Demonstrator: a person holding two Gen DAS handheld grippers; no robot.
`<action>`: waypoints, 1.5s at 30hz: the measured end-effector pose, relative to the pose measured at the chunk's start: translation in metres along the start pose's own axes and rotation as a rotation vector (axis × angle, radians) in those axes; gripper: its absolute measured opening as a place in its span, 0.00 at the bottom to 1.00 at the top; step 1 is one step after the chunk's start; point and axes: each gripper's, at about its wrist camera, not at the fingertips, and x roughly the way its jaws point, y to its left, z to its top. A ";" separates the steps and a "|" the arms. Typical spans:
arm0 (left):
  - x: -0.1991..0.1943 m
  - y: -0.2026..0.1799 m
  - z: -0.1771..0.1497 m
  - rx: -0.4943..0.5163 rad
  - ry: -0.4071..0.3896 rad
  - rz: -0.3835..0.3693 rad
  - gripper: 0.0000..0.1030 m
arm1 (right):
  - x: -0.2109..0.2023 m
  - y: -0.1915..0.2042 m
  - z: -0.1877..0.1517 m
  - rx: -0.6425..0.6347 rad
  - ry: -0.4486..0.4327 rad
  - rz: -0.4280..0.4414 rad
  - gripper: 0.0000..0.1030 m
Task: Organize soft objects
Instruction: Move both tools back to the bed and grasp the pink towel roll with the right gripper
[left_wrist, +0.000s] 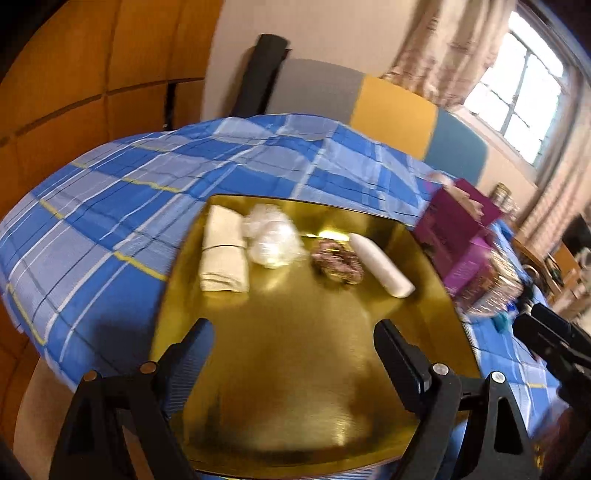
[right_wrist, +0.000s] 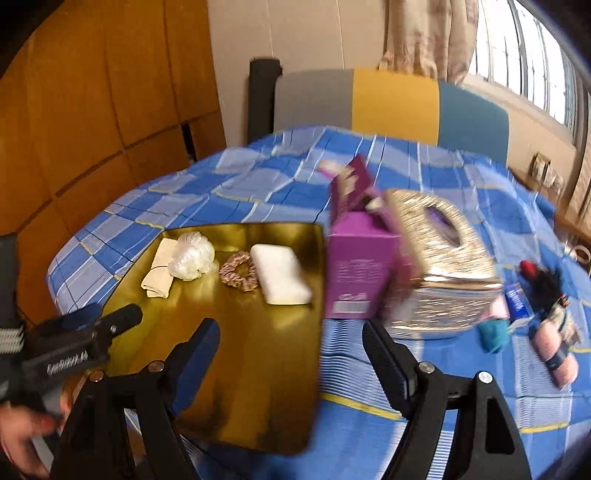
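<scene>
Now both grippers stand with jaws apart and nothing between them: the left gripper (left_wrist: 293, 345) at the bottom over the gold tray (left_wrist: 314, 369), the right gripper (right_wrist: 290, 345) over the tray's right edge. On the tray, centre left, lie 4 soft objects in a row: folded cloth (right_wrist: 159, 273), plastic bag (right_wrist: 192, 256), scrunchie (right_wrist: 238, 271), white pad (right_wrist: 280, 275).

This is a room in a home, most likely a bedroom. A bed (right_wrist: 258, 184) with a blue checked cover (left_wrist: 129, 206) fills the middle, and it has a padded headboard (right_wrist: 391, 107) in grey, yellow and blue. Wooden wardrobe panels (right_wrist: 92, 110) stand at the left, and a patterned curtain (left_wrist: 443, 48) hangs beside a window (left_wrist: 517, 96).
</scene>
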 end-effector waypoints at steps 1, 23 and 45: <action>-0.002 -0.007 -0.002 0.020 -0.002 -0.011 0.86 | -0.008 -0.008 -0.004 -0.007 -0.017 -0.011 0.79; -0.024 -0.162 -0.047 0.350 0.073 -0.350 0.91 | -0.035 -0.221 -0.074 0.320 0.220 -0.249 0.79; 0.008 -0.247 -0.064 0.451 0.179 -0.362 0.93 | 0.015 -0.376 -0.054 0.390 0.357 -0.374 0.78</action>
